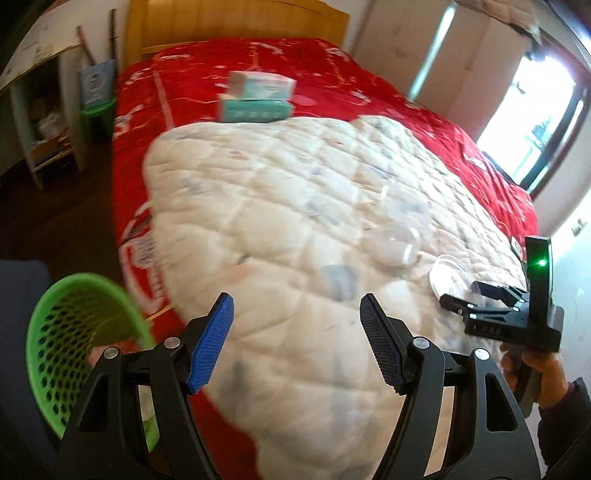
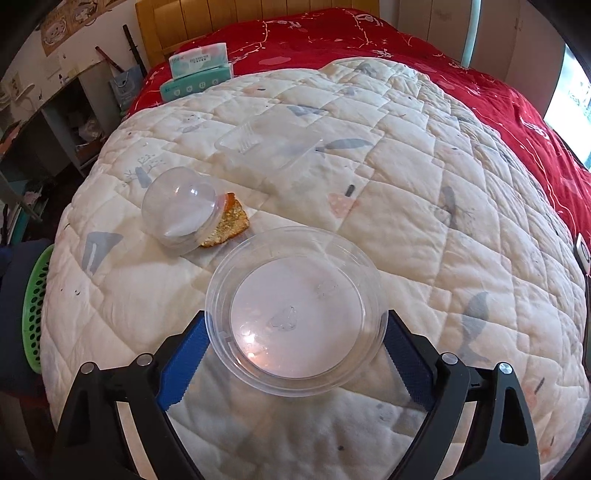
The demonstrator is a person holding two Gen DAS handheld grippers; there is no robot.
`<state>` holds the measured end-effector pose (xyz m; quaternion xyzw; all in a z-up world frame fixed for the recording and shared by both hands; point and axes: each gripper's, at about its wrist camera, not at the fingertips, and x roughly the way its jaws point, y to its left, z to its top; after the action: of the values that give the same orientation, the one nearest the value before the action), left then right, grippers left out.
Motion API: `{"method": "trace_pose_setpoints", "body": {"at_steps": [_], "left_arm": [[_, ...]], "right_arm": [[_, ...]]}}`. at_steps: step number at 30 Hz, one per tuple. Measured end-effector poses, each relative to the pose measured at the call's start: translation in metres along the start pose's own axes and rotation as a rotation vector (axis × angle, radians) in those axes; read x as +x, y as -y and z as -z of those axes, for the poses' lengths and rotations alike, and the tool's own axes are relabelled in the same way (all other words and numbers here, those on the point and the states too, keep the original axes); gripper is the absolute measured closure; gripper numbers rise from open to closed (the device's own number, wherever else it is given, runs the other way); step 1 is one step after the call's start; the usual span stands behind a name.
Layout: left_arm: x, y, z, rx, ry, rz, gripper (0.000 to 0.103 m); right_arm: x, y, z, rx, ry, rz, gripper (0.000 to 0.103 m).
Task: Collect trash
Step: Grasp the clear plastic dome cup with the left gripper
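1. A wooden plank headboard [image 2: 255,22] stands against the pale wall.
2. A red patterned bedspread [image 1: 295,62] covers the bed.
3. A dark-framed bright window [image 1: 532,110] admits daylight.
4. The dark floor [image 1: 55,206] lies beside white open shelves [image 1: 33,122].

Your left view is motion-blurred; the green basket [image 1: 66,354] is cut off by your tongs, and the tissue boxes' [image 1: 258,96] print is unreadable.

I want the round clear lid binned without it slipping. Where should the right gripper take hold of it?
Grip the lid across its raised rim, coming down from above and from the near edge, where the right gripper already straddles it. It lies flat on the quilt, so only the rim gives the fingers purchase; its thin, slick wall probably needs a gentle squeeze.
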<state>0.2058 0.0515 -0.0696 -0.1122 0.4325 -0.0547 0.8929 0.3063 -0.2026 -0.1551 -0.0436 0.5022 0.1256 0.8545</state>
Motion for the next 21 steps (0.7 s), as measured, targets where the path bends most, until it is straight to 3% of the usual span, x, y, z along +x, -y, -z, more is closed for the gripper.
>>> {"method": "trace_pose_setpoints", "body": {"at_steps": [13, 21], "left_arm": [[0.069, 0.082, -0.025, 0.171, -0.053, 0.063, 0.033], [0.108, 0.106, -0.036, 0.22, -0.087, 0.072, 0.033]], "right_arm": [[-0.021, 0.03, 0.016, 0.018, -0.006, -0.036, 0.014], [-0.028, 0.039, 0.021, 0.034, -0.001, -0.068, 0.014]]}}
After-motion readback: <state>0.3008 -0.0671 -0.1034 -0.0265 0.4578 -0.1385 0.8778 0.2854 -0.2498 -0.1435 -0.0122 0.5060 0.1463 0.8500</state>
